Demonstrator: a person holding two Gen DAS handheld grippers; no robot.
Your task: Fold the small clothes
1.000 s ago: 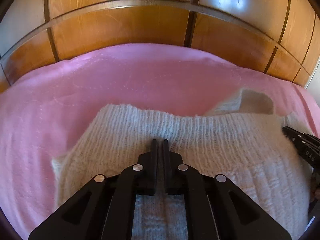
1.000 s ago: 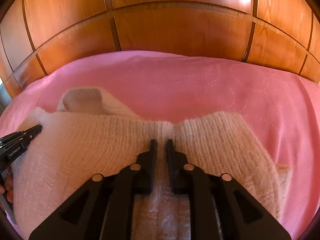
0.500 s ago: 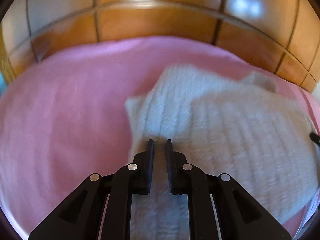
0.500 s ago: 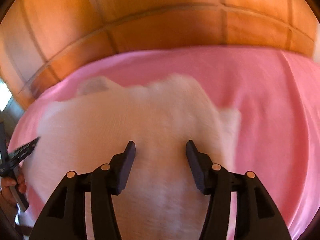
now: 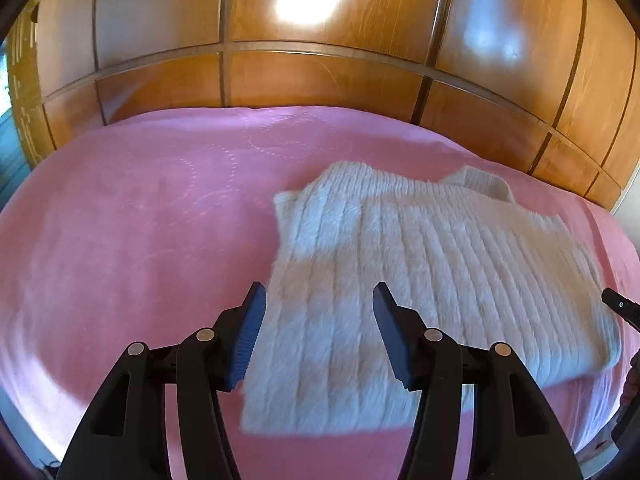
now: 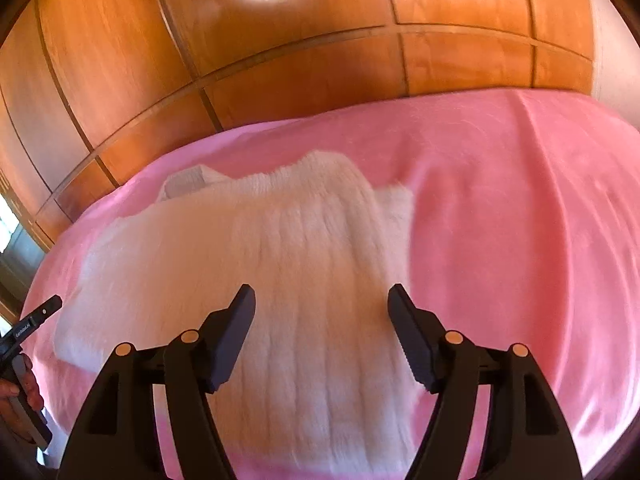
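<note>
Both grippers wide apart, left gripper [image 5: 319, 300], right gripper [image 6: 321, 300], white sweater [image 5: 420, 280], collar clearer leftward.

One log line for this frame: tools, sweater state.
left tool: open, empty | right tool: open, empty | white knit sweater: folded, flat on pink blanket, released

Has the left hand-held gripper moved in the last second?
Yes. The left hand-held gripper has opened and pulled back from the white sweater: against the wooden wall panels, more pink blanket now shows, and the sweater lies released.
</note>
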